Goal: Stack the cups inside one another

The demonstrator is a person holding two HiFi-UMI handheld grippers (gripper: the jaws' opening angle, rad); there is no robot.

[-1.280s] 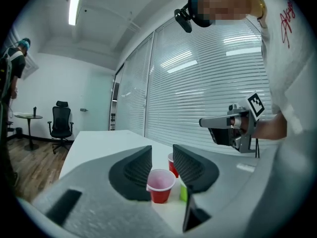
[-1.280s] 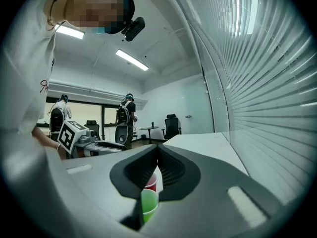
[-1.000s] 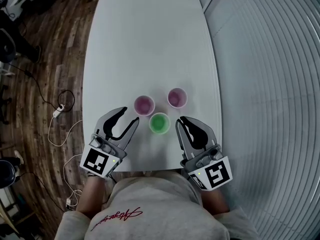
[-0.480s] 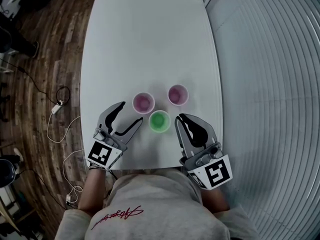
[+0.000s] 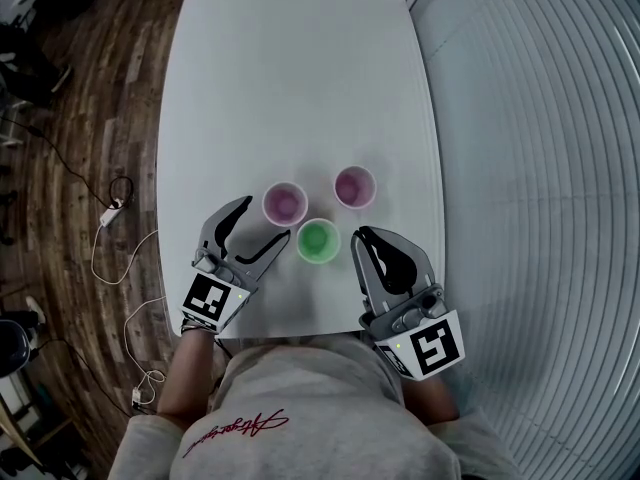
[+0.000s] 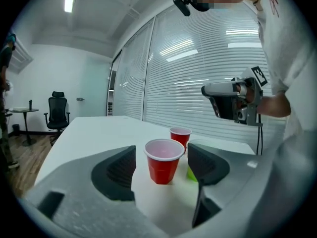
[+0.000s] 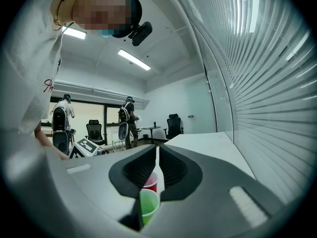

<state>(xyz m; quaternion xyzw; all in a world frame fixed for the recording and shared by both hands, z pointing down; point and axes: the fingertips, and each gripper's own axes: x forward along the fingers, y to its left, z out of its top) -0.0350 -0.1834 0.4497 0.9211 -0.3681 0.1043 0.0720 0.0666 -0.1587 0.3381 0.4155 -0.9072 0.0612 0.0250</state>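
Three cups stand upright on the white table (image 5: 290,78): a red cup (image 5: 284,204) on the left, a second red cup (image 5: 354,186) to the right, and a green cup (image 5: 318,241) nearest me. My left gripper (image 5: 263,223) is open, its jaws just having been opening, and nothing is between the pads. The left red cup (image 6: 163,160) stands just ahead of the wide jaws, untouched. Behind it are the other red cup (image 6: 180,135) and a sliver of the green cup (image 6: 191,173). My right gripper (image 5: 363,236) is shut and empty, just right of the green cup (image 7: 148,205).
The table's near edge (image 5: 300,336) lies right behind both grippers, against the person's body. Window blinds (image 5: 540,168) run along the right side. Wooden floor with cables (image 5: 110,218) lies to the left. Office chairs and people stand far off in the room (image 7: 124,128).
The left gripper's jaws have spread wider, and it has sunk and edged toward the left red cup. The right gripper and all three cups have not moved.
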